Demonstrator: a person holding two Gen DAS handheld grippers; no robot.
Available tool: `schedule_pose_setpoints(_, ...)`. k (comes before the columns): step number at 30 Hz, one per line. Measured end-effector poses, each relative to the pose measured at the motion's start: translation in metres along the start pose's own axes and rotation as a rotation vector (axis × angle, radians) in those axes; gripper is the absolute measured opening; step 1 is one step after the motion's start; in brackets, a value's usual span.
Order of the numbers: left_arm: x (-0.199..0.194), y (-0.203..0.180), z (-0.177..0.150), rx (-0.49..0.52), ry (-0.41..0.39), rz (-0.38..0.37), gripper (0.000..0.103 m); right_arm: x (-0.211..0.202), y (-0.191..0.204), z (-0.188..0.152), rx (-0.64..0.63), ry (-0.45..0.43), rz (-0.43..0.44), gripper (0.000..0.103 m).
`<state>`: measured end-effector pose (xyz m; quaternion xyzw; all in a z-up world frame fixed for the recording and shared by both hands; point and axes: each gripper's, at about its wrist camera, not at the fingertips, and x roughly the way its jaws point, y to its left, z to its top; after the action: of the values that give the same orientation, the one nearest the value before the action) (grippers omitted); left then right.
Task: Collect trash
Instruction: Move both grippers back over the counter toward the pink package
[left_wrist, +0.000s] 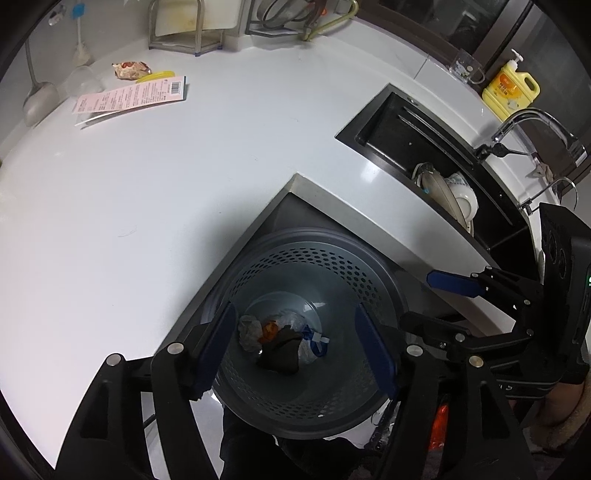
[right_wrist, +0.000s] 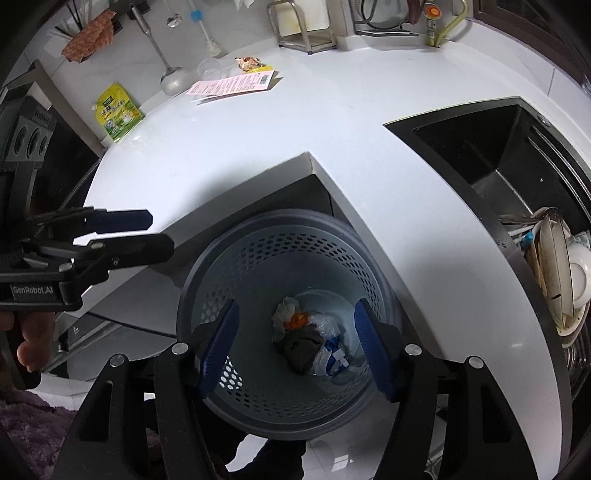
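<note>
With both grippers, left (left_wrist: 301, 347) and right (right_wrist: 295, 347), spread empty over the bin (left_wrist: 384, 273), reach for the wrapper (left_wrist: 131, 69) at eleven o'clock, pinching its crumpled middle squarely.

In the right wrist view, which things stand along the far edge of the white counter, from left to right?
Green-yellow pouch → metal ladle → pink printed sheet → crumpled snack wrapper → metal rack.

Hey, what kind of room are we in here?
Most likely a home kitchen: a white countertop with a black sink holding stacked dishes, a yellow dish soap bottle by the faucet, and a ladle hanging on the wall.
</note>
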<state>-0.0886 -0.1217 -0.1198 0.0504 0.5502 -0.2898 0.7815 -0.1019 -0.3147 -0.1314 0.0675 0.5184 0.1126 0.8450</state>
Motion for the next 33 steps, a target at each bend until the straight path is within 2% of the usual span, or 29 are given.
schedule_pose_setpoints(6, -0.001, 0.006, 0.004, 0.001, -0.012, 0.011, 0.065, -0.002, -0.002, 0.006, 0.025, -0.024, 0.004, 0.062)
schedule_pose_setpoints(14, -0.018, 0.032, 0.018, -0.027, -0.072, 0.065, 0.065, -0.002, 0.001, 0.025, 0.033, -0.063, 0.025, 0.062)
schedule_pose_setpoints(20, -0.027, 0.060, 0.031, -0.079, -0.096, 0.099, 0.065, 0.002, 0.011, 0.050, 0.005, -0.086, 0.045, 0.062)
schedule_pose_setpoints(33, -0.036, 0.118, 0.062, -0.120, -0.111, 0.151, 0.065, 0.031, 0.024, 0.108, -0.024, -0.089, 0.070, 0.064)
